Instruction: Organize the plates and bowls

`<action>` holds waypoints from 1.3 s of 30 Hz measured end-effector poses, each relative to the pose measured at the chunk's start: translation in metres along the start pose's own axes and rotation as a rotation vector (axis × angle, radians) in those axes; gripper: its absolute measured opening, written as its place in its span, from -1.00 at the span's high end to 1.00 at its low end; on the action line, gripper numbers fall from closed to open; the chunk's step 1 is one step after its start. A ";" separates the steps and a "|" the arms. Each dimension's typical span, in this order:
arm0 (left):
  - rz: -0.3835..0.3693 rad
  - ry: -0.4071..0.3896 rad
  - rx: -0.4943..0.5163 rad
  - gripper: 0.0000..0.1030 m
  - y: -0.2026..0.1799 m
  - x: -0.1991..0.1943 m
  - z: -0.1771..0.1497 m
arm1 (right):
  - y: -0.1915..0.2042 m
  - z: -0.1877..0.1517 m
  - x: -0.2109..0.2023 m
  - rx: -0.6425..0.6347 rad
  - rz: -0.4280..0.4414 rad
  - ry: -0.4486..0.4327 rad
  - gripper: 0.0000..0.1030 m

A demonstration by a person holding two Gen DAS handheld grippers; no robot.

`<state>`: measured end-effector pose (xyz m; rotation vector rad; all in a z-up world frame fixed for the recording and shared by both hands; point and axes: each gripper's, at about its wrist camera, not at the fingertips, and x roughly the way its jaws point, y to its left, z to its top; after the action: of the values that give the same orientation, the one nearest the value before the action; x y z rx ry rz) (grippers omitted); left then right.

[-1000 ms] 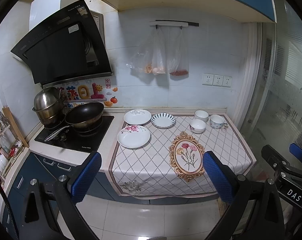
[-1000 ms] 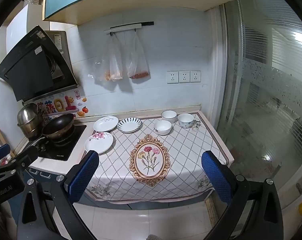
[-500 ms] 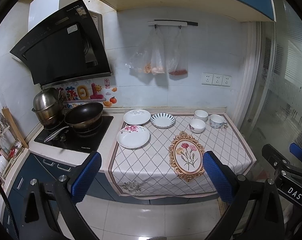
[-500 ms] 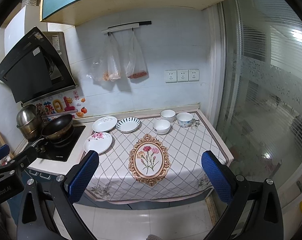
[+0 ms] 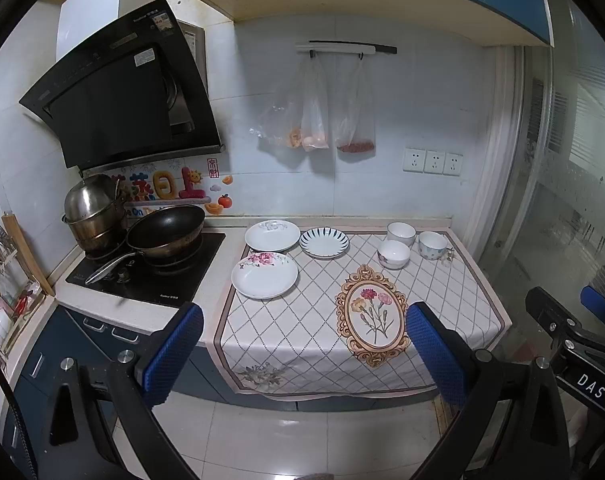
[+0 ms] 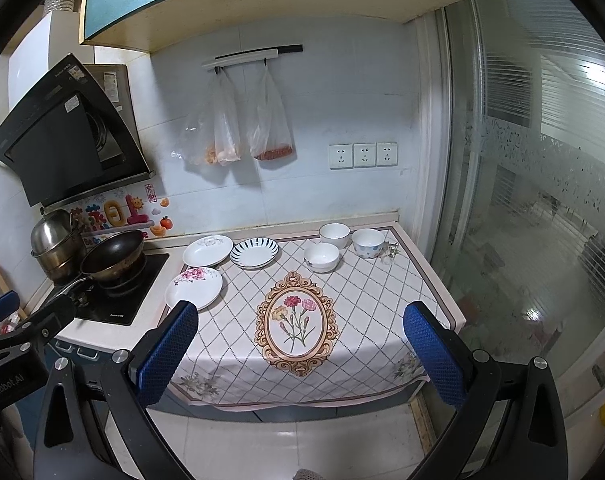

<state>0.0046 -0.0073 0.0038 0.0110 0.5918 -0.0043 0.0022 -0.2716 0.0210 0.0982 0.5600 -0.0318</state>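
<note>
The counter is running along the tiled wall, and a diamond-pattern cloth is covering its right part and hanging over the front edge. A hob is sitting on the left part, carrying a wok and a steel pot.

Three plates are lying at the cloth's left rear. The rose plate is lying nearest the front, overlapping the cloth's left border. The plain plate is lying behind it, and the striped plate is lying just beside the plain plate, to its right.

Three bowls are standing at the right rear, close together: a rear bowl, a front bowl and a blue-patterned bowl, the rightmost.

The left gripper is hovering in front of the counter, jaws spread wide and empty. The right gripper is hovering likewise, jaws wide apart and empty. All plates and bowls are lying well apart from both grippers, beyond the fingertips.
</note>
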 end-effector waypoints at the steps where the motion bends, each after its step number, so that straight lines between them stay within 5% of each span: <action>1: 0.000 0.000 0.000 -1.00 0.000 0.000 0.000 | 0.000 0.000 0.001 0.000 0.000 0.000 -1.00; 39: -0.038 0.007 -0.012 -1.00 0.017 0.026 0.005 | 0.012 -0.004 0.022 0.024 -0.018 0.025 -1.00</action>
<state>0.0293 0.0095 -0.0068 -0.0123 0.5986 -0.0372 0.0196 -0.2597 0.0070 0.1172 0.5860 -0.0544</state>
